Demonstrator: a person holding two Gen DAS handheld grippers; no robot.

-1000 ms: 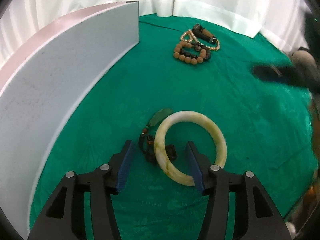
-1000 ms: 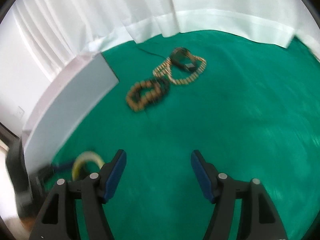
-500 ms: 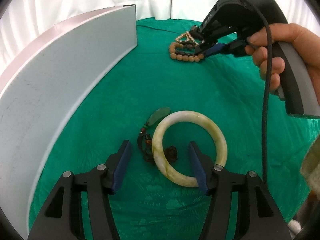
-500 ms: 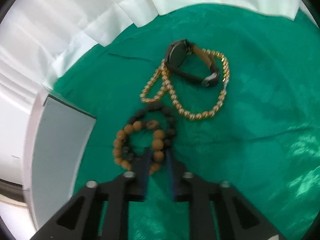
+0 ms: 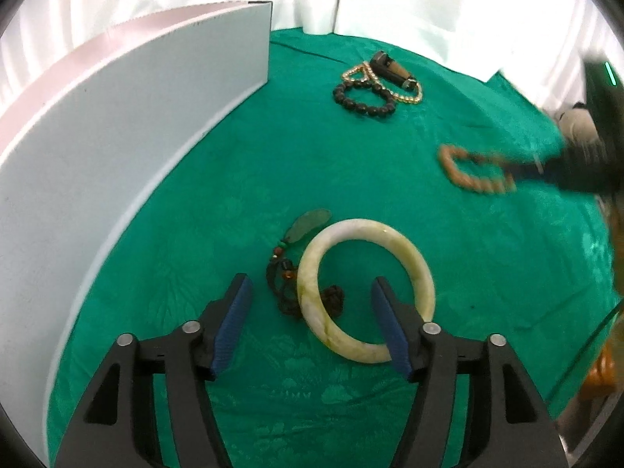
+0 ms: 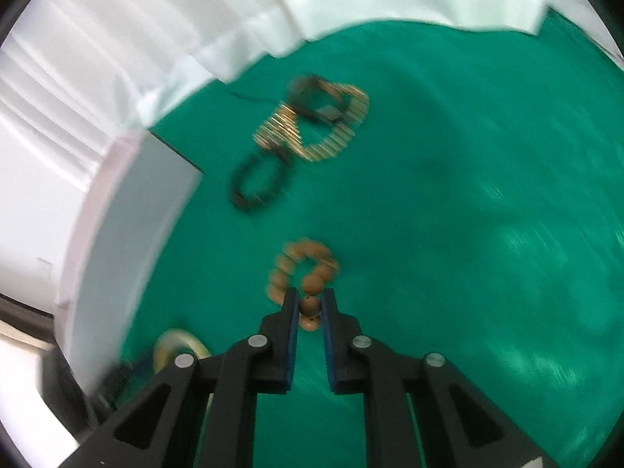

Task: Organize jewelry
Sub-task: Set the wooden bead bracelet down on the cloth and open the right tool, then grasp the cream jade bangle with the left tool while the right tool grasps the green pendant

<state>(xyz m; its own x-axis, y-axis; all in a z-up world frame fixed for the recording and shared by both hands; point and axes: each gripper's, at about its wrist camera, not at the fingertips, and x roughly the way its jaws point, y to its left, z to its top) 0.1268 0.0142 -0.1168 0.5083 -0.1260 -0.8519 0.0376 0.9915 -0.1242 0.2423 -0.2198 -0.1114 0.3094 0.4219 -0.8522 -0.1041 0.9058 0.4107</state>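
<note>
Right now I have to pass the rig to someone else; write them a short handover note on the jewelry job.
Right gripper: shut on the tan bead bracelet, carrying it.
Left gripper: open, jaws just widened, astride the near rim of the jade bangle; nothing gripped.
On the green cloth: jade pendant beside the bangle; dark bead bracelet, gold chain and watch at the back.
Done: tan bracelet picked.
Left: everything else.

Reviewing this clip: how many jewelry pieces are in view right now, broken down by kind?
Beaded bracelets: 2, a tan bead bracelet and a dark bead bracelet
Bangles: 1, the pale jade bangle
Chains: 1, the gold bead chain
Watches: 1, the wristwatch
Pendants: 1, the green pendant on a cord
Total: 6
</note>
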